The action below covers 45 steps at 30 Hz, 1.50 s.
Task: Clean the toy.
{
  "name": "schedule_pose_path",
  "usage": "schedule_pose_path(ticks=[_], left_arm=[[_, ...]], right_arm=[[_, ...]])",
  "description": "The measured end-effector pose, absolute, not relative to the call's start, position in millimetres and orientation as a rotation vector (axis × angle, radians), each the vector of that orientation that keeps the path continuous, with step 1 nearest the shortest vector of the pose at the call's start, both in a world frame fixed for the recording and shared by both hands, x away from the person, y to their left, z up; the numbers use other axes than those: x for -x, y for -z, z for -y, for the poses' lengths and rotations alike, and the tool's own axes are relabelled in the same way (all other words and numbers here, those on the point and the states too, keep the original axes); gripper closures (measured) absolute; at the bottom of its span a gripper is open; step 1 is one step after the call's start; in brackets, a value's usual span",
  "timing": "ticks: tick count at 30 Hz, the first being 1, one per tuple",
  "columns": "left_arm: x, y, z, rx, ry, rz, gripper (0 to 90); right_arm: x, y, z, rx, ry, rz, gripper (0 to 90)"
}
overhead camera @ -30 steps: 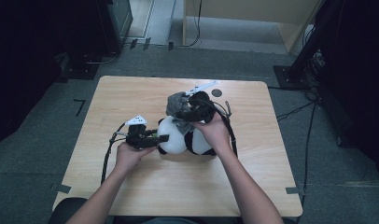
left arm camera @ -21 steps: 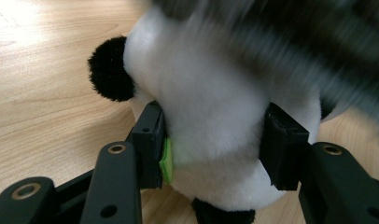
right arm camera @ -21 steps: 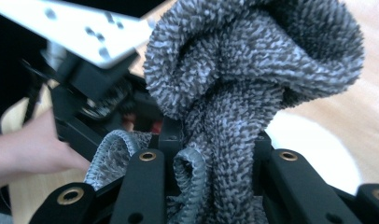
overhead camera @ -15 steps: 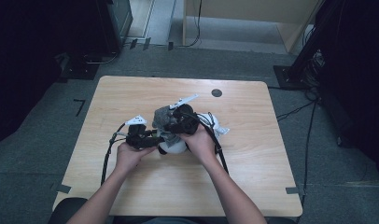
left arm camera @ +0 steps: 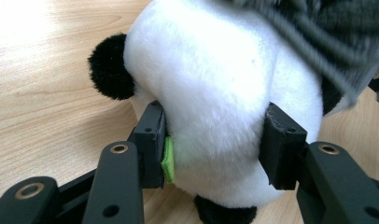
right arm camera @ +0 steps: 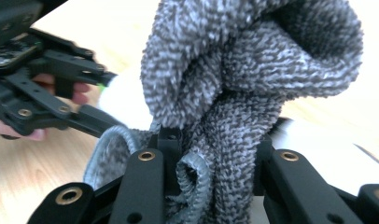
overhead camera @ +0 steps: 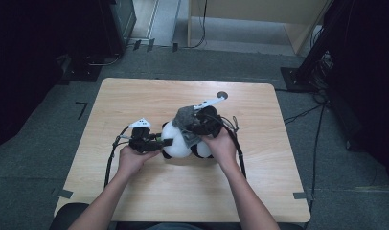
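— What have you got in your left claw?

— My left gripper [left arm camera: 215, 154] is clamped on the plush panda [left arm camera: 220, 102]. In the left gripper view my two black jaws press into its white body from either side, and a small green tag [left arm camera: 168, 159] sits squeezed against the left jaw. One black ear [left arm camera: 110, 65] sticks out beside the white fur, and another black patch shows under the body, low between my jaws.

— And where is the panda?

— It lies on the wooden table [overhead camera: 149, 96], around the middle of it and a little toward me, between my two hands. From the high view the left gripper [overhead camera: 156, 142] meets it from the left.

— And your right claw?

— My right gripper [right arm camera: 215, 154] is closed on a grey knitted cloth [right arm camera: 253, 70]. Its folds are bunched between my jaws and rise above them in a loose heap. In the high view the right gripper [overhead camera: 202, 123] holds that cloth [overhead camera: 185, 115] over the top of the panda [overhead camera: 176, 143]; whether the cloth actually rests on the fur, I cannot tell.

— Do the two claws touch?

— They are close, but apart.
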<state>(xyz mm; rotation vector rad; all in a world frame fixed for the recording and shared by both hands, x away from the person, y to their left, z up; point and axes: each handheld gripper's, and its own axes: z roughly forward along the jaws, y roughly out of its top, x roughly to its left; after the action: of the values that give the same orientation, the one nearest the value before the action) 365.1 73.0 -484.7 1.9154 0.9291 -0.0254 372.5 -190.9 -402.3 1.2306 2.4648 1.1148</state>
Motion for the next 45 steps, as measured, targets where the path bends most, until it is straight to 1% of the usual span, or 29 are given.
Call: schedule_pose_path(ticks=[10, 20, 26, 29, 33, 38, 41, 45], left_arm=[[-365.1, 484.9, -72.9, -1.911, 0.026, -0.923, 50.3], [-365.2, 486.1, -73.6, -1.907, 0.025, -0.916, 50.2], [-364.2, 486.7, -73.3, -1.898, 0.024, -0.922, 50.1], [-364.1, 487.3, -74.0, -1.897, 0.026, -0.918, 50.0], [-363.9, 487.0, -73.8, -1.892, 0.029, -0.920, 50.0], [-363.5, 486.4, -74.1, -1.892, 0.031, -0.918, 49.7], [-361.8, 487.2, -73.9, -1.881, 0.027, -0.921, 49.4], [-361.0, 487.2, -73.7, -1.874, 0.025, -0.922, 49.3]], right_arm=[[-367.9, 391.1, 242.5, -1.321, -1.164, -2.379, 68.5], [-366.7, 395.3, 290.2, -1.463, -1.155, -2.275, 69.2], [-371.3, 402.6, 305.0, -1.513, -1.075, -2.268, 69.6], [-371.7, 397.5, 307.9, -1.518, -1.050, -2.263, 69.8], [-365.9, 376.7, 301.9, -1.466, -1.129, -2.241, 69.8], [-361.2, 355.9, 273.5, -1.355, -1.235, -2.279, 69.8], [-361.7, 353.0, 249.2, -1.296, -1.287, -2.320, 69.7], [-364.0, 360.1, 211.0, -1.235, -1.308, -2.403, 69.6]])
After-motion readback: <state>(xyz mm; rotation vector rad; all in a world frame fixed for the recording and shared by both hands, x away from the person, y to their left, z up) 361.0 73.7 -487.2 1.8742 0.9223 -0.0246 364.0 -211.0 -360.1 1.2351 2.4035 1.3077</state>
